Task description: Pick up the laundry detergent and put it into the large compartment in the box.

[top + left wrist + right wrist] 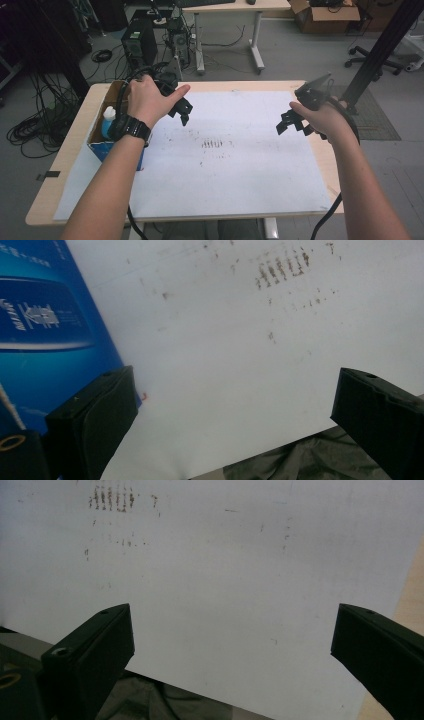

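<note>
Both grippers hang above a white sheet [235,165] that covers most of the wooden table [75,135]. My left gripper [182,114] is held over the sheet's upper left part, open, with nothing between its jaws; in the left gripper view [235,410] its black jaws stand wide apart over bare paper. My right gripper [287,122] hovers over the sheet's right side, also open and empty; the right gripper view [232,645] has its jaws far apart above the white sheet [225,580]. A patch of dark smudges [215,145] marks the sheet's middle.
An open cardboard box with blue sides [102,145] stands at the table's left edge, holding a white-capped blue bottle [107,122]; its blue side [45,330] is close beside the left jaw. Computer towers [140,45], cables and another desk lie beyond the table.
</note>
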`<state>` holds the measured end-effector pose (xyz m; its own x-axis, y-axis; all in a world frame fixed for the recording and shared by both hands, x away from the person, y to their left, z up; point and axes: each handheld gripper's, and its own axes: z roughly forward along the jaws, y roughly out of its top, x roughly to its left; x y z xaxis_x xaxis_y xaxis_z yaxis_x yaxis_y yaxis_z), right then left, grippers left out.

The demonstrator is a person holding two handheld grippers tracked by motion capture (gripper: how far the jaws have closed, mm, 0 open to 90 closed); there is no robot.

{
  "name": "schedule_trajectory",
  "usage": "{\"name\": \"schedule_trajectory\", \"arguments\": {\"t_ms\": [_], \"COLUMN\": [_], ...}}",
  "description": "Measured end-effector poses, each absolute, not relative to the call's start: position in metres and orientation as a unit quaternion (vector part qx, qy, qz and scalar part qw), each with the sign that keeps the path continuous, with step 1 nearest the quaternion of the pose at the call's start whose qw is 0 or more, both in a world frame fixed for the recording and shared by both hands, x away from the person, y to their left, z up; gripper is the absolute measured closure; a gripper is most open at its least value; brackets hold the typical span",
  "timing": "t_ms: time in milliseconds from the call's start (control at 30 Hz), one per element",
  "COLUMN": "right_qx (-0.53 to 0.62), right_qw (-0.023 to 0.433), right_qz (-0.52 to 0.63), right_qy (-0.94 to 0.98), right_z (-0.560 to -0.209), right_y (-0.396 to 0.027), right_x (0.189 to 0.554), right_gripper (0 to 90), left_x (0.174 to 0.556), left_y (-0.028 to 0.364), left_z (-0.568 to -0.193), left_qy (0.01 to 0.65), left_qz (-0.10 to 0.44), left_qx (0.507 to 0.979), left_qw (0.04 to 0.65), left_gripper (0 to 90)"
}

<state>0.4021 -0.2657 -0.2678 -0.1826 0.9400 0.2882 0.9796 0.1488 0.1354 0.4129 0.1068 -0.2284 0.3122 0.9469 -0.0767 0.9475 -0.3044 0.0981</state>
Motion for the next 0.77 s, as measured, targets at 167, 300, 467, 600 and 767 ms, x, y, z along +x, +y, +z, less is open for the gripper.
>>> {"name": "schedule_trajectory", "arguments": {"t_ms": [167, 300, 467, 600, 767], "right_qx": [-0.635, -0.638, -0.638, -0.638, -0.637], "right_qw": [0.067, 0.068, 0.068, 0.067, 0.066], "right_qz": [-0.145, -0.143, -0.143, -0.143, -0.144], "right_qy": [-0.755, -0.754, -0.753, -0.754, -0.754], "right_z": [-0.27, -0.27, -0.27, -0.27, -0.27], "right_y": [-0.266, -0.267, -0.267, -0.268, -0.268], "right_x": [0.401, 0.401, 0.4, 0.4, 0.4], "right_gripper": [3.7, 3.7, 3.7, 3.7, 3.7], "left_x": [0.413, 0.413, 0.413, 0.413, 0.412], "left_y": [0.103, 0.101, 0.1, 0.099, 0.099], "left_z": [-0.238, -0.244, -0.245, -0.245, -0.246], "left_qy": [0.581, 0.578, 0.578, 0.576, 0.576], "left_qz": [-0.007, -0.009, -0.011, -0.011, -0.012], "left_qx": [0.812, 0.814, 0.815, 0.816, 0.815], "left_qw": [0.055, 0.051, 0.051, 0.051, 0.054], "left_gripper": [4.8, 4.8, 4.8, 4.8, 4.8]}}
